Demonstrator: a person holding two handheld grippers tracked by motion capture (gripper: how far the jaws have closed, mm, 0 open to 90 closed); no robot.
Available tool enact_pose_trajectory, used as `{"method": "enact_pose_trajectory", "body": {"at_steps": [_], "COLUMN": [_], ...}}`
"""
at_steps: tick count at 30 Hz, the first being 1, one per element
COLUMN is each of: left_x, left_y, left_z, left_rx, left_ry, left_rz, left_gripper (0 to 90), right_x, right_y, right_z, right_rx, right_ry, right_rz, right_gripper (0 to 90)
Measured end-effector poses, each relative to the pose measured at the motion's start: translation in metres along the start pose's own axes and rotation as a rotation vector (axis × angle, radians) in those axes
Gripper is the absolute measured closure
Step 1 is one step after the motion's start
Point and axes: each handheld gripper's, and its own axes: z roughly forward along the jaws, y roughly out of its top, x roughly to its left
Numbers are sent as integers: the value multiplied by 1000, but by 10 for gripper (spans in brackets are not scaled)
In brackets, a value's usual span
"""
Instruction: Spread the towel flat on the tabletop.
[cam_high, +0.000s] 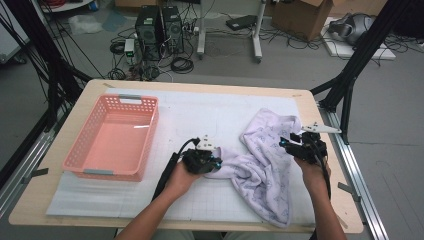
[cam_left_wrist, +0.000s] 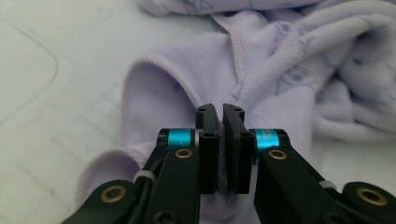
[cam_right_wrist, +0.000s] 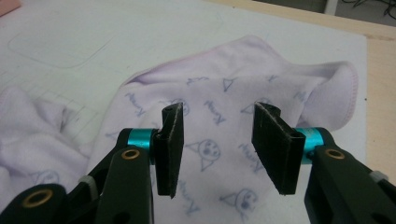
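Soft, napped lilac cloth towel (cam_high: 265, 160); glossy pink plastic basket (cam_high: 114, 139); matt white mat (cam_high: 200, 115).

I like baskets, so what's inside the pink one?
The basket holds nothing on the part of its pink floor that shows. Its near wall covers a strip of the floor along that side, so anything small lying flat there can't be seen.

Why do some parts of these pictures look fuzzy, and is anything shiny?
In the left gripper view the black jaws are sharp, but the lilac towel behind goes soft and blurry. In the right gripper view the towel's little printed faces stay fairly clear. In the high view a small bright glare streak sits inside the pink basket, and everything looks a bit grainy.
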Motion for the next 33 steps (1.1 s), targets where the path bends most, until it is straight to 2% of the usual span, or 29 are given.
{"method": "enact_pose_trajectory", "body": {"at_steps": [1,6,9,10,12,13,16,20,24,29,33], "left_x": [-2,-9,-10,-9,-6,-4,3,10,12,5,-5], "left_y": [-6,-31,-32,-29,-18,-10,14,41,60,79,80], "left_z": [-6,-33,-45,-49,-51,-49,-35,3,36,73,99], "left_rx": [5,-29,-69,-89,-119,-128,-148,-108,-63,3,70], "left_ry": [-3,-8,-12,-10,-9,-3,-13,-17,-34,-72,-99], "left_rz": [2,-42,-44,-47,-57,-57,-60,-19,-23,-12,13], "left_gripper": [849,849,836,802,627,571,496,484,488,465,442], "right_x": [1,6,7,7,8,8,8,7,2,-6,-9], "right_y": [-3,-11,-15,-17,-20,-22,-27,-38,-44,-49,-54], "right_z": [-2,-7,-12,-14,-19,-21,-25,-27,-31,-34,-32], "right_rx": [-3,-12,-24,-25,-38,-42,-55,-55,-56,-62,-52], "right_ry": [3,4,2,3,-2,-3,-13,-18,-23,-19,-16], "right_rz": [1,4,4,9,0,1,11,28,51,93,102], "right_gripper": [532,532,532,532,531,530,526,519,491,472,471]}}
